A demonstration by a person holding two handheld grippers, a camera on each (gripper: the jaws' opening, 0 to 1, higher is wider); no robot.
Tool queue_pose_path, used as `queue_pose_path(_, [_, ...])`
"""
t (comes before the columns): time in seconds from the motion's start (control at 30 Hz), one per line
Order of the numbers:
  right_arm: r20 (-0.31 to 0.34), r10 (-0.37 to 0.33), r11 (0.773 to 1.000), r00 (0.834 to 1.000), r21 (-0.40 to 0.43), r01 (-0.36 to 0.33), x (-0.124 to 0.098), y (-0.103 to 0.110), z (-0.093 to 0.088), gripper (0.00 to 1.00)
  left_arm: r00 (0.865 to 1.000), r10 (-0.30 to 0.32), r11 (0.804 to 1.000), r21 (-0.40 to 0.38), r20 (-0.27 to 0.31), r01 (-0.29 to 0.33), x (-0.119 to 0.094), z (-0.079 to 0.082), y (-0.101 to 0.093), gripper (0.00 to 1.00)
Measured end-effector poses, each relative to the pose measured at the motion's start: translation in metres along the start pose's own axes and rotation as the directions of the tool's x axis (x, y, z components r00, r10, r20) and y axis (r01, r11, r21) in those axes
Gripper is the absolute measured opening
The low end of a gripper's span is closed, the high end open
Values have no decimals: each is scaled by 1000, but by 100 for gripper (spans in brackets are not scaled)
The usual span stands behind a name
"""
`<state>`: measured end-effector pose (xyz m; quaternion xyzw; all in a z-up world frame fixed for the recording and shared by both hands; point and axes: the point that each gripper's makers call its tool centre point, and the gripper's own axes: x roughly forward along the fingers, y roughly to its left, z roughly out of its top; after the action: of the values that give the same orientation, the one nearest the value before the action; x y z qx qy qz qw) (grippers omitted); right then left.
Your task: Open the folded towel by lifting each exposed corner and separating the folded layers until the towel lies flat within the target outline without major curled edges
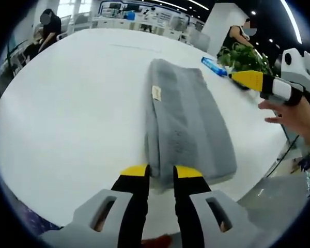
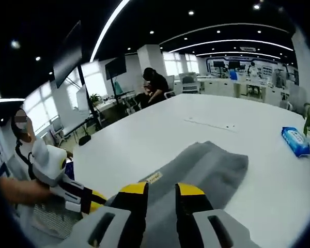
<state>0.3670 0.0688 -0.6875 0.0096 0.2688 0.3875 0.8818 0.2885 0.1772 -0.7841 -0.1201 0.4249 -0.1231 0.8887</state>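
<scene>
A grey folded towel point(image 1: 188, 124) lies lengthwise on the white table point(image 1: 67, 119), with a small label point(image 1: 156, 93) on its left fold. My left gripper point(image 1: 161, 173) is open, and its yellow tips sit at the towel's near end. My right gripper point(image 1: 250, 78), held by a hand point(image 1: 294, 116), hovers off the towel's far right side. In the right gripper view the towel point(image 2: 212, 168) stretches ahead of my open right gripper point(image 2: 162, 191), with grey cloth showing between the jaws. The left gripper point(image 2: 80, 199) comes in from the left beside the towel's corner.
A blue packet point(image 1: 214, 67) and a potted plant point(image 1: 243, 57) stand past the towel, near the table's right edge point(image 1: 268, 165). A faint thin line point(image 2: 209, 124) marks the table farther off. People sit at the far side point(image 1: 49, 28). Desks and chairs fill the room behind.
</scene>
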Motion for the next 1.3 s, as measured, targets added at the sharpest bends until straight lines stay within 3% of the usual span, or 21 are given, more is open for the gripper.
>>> queue_pose_path(0.1, [25,-16,999,1000,38,15,-7,5,-5,16,1000,-12,1000,-13,0,12,0,0,0,13])
queue_pose_path(0.23, [48,-12,989,999,147,5,-13,17,-22,13,999,-32,999,-22,4,32,-2,2,-3,6])
queue_pose_path(0.33, [32,1,990,999,144,-5,-14,25,-40,12,999,-52,999,-7,11,52,-3,5,-8,5])
queue_pose_path(0.47, [1,32,988,999,151,-32,-14,31,-54,20,996,-77,995,63,37,75,-3,11,-17,5])
queue_pose_path(0.63, [30,62,971,998,230,-67,-17,32,-66,23,996,-77,992,105,42,72,-5,13,-23,5])
queue_pose_path(0.7, [39,90,955,995,279,-97,-18,36,-71,23,994,-98,990,109,52,92,-6,15,-27,5])
queue_pose_path(0.73, [18,131,935,991,330,-129,-18,41,-71,22,992,-111,988,117,60,104,-6,17,-31,5])
queue_pose_path(0.77, [45,141,928,989,343,-148,-17,43,-66,21,991,-119,985,130,62,110,-7,17,-34,5])
queue_pose_path(0.8, [80,124,929,989,340,-144,-15,41,-60,21,989,-128,981,153,67,117,-8,18,-38,5])
queue_pose_path(0.97, [14,168,928,986,334,-163,-9,57,-72,21,981,-167,935,331,101,126,-8,25,-53,5])
queue_pose_path(1.13, [10,212,910,977,363,-201,-3,69,-74,22,972,-219,899,403,80,170,-7,20,-69,4])
queue_pose_path(1.2, [1,206,910,979,367,-192,-2,68,-76,20,977,-202,883,445,75,148,-6,19,-67,4])
queue_pose_path(1.3, [18,206,891,978,411,-196,-2,67,-74,21,973,-217,877,453,77,159,-6,20,-69,4])
